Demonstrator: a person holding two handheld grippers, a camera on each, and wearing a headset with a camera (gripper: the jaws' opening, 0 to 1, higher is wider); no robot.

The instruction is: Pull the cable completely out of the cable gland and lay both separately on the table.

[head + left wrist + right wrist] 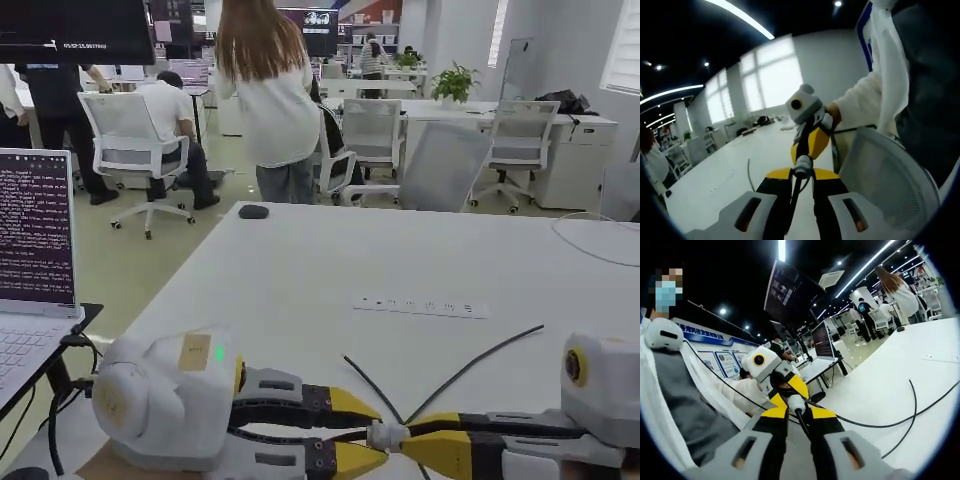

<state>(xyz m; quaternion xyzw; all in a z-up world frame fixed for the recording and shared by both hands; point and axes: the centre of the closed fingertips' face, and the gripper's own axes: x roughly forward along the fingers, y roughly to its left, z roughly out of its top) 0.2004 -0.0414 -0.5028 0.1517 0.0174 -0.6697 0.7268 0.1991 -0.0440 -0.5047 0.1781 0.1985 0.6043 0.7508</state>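
Left gripper [362,433] jaws clamp cable gland [384,436]; right gripper [416,441] jaws pinch cable [480,361].

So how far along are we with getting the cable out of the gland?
Nothing is done yet: the cable runs through the cable gland. In hand: the left gripper looks clamped on it, the right gripper on the cable beside it, over the table. Left: pull the cable free, then lay both down apart.

White table [300,270] extends toward desks with white mesh office chairs [125,130]. Floor [130,260] is pale green. Large windows [772,75] line the far wall. Ceiling light strips [781,250] run overhead. Potted plant [455,80] stands on a rear desk.
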